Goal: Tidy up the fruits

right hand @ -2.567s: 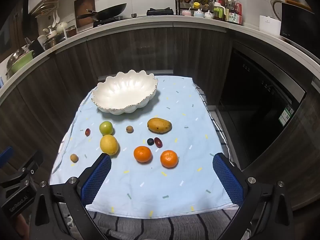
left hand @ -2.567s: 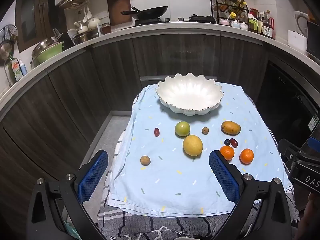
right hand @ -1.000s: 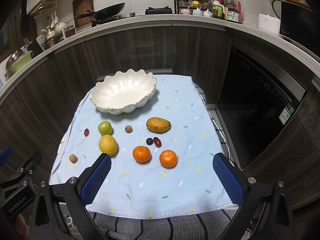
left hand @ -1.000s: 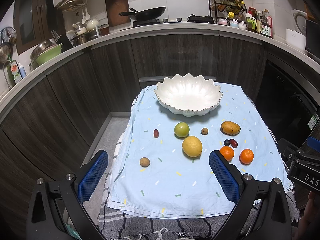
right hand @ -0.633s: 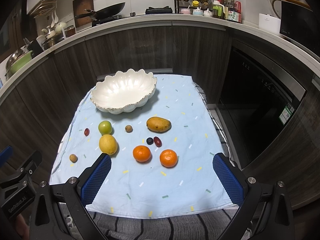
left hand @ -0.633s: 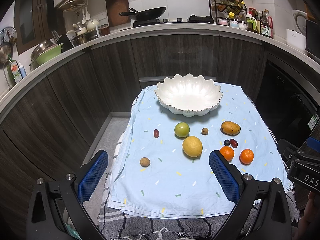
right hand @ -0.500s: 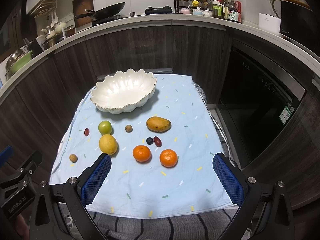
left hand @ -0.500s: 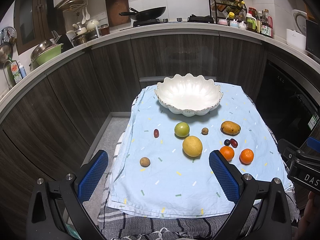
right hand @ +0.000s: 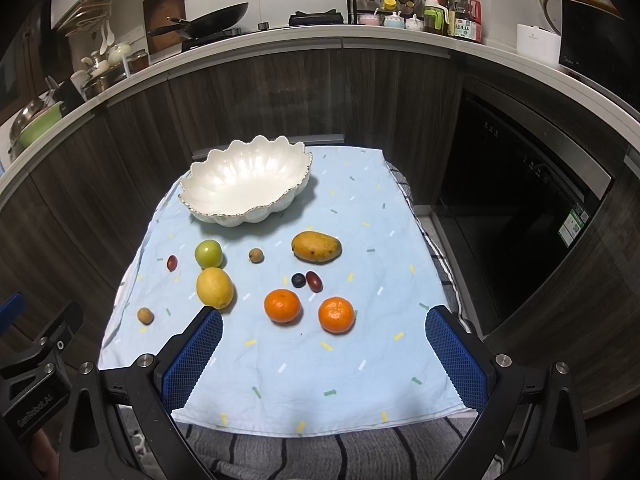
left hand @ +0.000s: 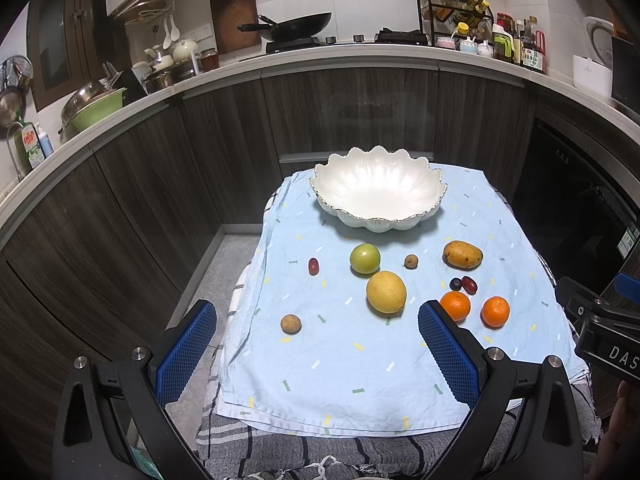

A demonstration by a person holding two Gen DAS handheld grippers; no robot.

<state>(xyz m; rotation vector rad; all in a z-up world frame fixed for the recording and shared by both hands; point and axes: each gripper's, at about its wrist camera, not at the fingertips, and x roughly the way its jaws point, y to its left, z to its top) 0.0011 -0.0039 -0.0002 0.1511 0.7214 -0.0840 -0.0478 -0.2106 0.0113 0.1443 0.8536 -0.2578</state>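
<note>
Both claws spread wide, holding nothing, hovering at the near edge of the cloth (left hand: 340,380). Left gripper (left hand: 318,354) sits low, blue pads (left hand: 186,354) well apart; right gripper (right hand: 324,360) the same, pads (right hand: 456,362) apart.

White scalloped bowl (left hand: 378,194) at the far end of the light blue cloth, no fruit in it. All fruit lies loose on the cloth, nearer than the bowl. Green apple (left hand: 364,258) just in front of the bowl, lemon (left hand: 386,292) just beside it on the near side, nearly touching. Red grape (left hand: 313,266) left of the apple, apart. Small brown fruit (left hand: 411,261) between apple and mango (left hand: 462,255). Blueberry (left hand: 455,284) touching another red grape (left hand: 469,285), near the mango. Two oranges side by side nearest the grippers: left orange (right hand: 282,305), right orange (right hand: 336,314), apart. A second small brown fruit (left hand: 290,323) alone at the near left.

Striped grey blanket (right hand: 320,456) under the cloth. Dark cabinets and a counter with a wok (left hand: 298,24) behind.
</note>
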